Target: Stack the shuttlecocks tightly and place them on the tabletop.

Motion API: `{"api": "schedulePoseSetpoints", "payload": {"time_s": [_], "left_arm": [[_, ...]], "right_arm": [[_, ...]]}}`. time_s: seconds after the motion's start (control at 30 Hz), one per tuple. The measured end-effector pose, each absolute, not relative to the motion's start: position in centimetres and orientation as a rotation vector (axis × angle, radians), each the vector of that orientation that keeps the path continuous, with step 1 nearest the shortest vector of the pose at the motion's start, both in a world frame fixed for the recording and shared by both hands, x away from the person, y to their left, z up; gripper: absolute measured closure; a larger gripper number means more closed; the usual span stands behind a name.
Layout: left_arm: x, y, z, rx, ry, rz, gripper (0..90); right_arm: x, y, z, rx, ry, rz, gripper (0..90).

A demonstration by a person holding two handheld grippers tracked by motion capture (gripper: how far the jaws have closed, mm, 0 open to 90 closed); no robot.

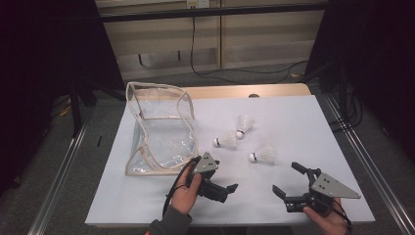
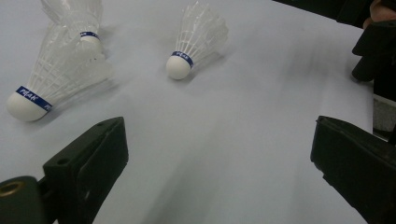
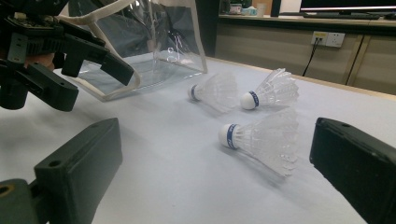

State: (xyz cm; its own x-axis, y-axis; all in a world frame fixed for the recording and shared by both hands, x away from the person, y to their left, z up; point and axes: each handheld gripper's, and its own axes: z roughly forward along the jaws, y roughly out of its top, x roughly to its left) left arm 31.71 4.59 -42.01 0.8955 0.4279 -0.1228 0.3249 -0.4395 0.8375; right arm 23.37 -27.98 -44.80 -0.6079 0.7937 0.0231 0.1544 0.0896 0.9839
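High view — overhead, facing 12 o'clock, far off. Both gripper views — low over the surface [image 1: 293, 117], close; all share the shuttlecocks [image 3: 261, 140].

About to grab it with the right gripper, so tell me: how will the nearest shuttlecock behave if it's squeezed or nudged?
The nearest shuttlecock lies on its side, so a nudge would probably roll it in an arc around its round cork. Its thin white feather skirt looks light and crushable; gripping the cork seems safer.

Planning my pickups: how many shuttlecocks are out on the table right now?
3. The farthest shuttlecock lies mid-table, the middle shuttlecock just left of it, the nearest shuttlecock closest to the right tongs. The clear bag looks empty.
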Motion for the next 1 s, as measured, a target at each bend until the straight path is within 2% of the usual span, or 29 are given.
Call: {"api": "schedulePoseSetpoints", "payload": {"time_s": [1.0], "left_arm": [[31.2,7.0,-41.9,2.068,0.520,0.130,3.7]], "right_arm": [[23.4,-28.0,-44.8,0.928,1.840,1.557,2.0]]}}
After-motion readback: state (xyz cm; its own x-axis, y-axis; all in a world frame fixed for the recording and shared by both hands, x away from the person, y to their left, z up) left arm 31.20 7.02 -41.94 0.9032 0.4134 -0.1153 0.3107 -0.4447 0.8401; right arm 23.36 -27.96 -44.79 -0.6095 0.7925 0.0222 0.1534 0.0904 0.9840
